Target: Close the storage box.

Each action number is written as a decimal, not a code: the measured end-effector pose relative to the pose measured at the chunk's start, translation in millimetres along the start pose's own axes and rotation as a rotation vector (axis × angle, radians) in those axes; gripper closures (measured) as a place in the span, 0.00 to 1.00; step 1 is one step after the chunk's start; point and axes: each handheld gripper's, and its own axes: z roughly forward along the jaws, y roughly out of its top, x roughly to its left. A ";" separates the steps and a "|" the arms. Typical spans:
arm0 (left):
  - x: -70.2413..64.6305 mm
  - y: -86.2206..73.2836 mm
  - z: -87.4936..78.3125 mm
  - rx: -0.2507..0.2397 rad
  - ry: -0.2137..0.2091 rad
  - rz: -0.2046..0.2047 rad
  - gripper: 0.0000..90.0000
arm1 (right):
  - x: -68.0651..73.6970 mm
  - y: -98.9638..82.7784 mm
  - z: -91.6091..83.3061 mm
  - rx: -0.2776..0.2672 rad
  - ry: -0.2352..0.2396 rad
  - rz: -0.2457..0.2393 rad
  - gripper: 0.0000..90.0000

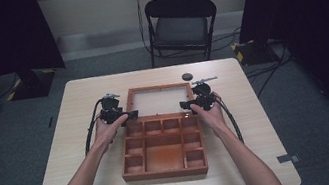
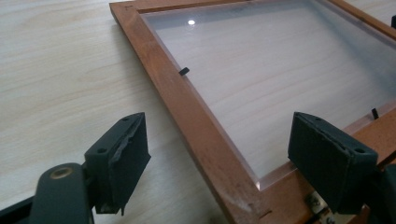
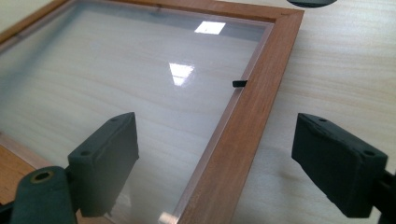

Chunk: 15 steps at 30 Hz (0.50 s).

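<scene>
Left gripper: your jaws stand apart, grasping nothing; in the left gripper view they straddle the left rail of the lid near its hinge corner.
Right gripper: also released and empty; in the right gripper view its jaws bracket the lid's right rail without touching it.
Wooden box: it sits nearest you, in the middle of the table, with 1 large middle compartment and smaller ones around it, all seemingly empty.
Lid: it lies flat on the table behind the box, joined along the hinge edge, with a clear pane in a wooden frame.
Black disc: it rests on the table just beyond the lid's far right corner.
Chair: it stands past the table's far edge.
Progress: the box is fully open; judging by both grippers poised at the side rails, either gripping and closing the lid is what's left, or opening is finished.
Writing: no brand, label or lettering can be read anywhere.
</scene>
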 end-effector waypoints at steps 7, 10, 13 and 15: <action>-10.1 3.0 7.2 0.011 -0.014 0.018 0.19 | 0.2 -2.8 3.1 0.000 0.021 0.067 0.15; -11.0 2.6 9.1 0.011 -0.018 0.001 0.15 | 7.4 -2.6 6.7 0.009 0.048 0.082 0.11; -10.6 2.8 9.2 0.013 -0.022 -0.004 0.15 | 9.9 -1.9 8.0 0.012 0.040 0.066 0.10; -9.9 2.7 9.9 0.010 -0.025 -0.003 0.14 | 6.8 -1.6 9.1 0.031 0.060 0.099 0.10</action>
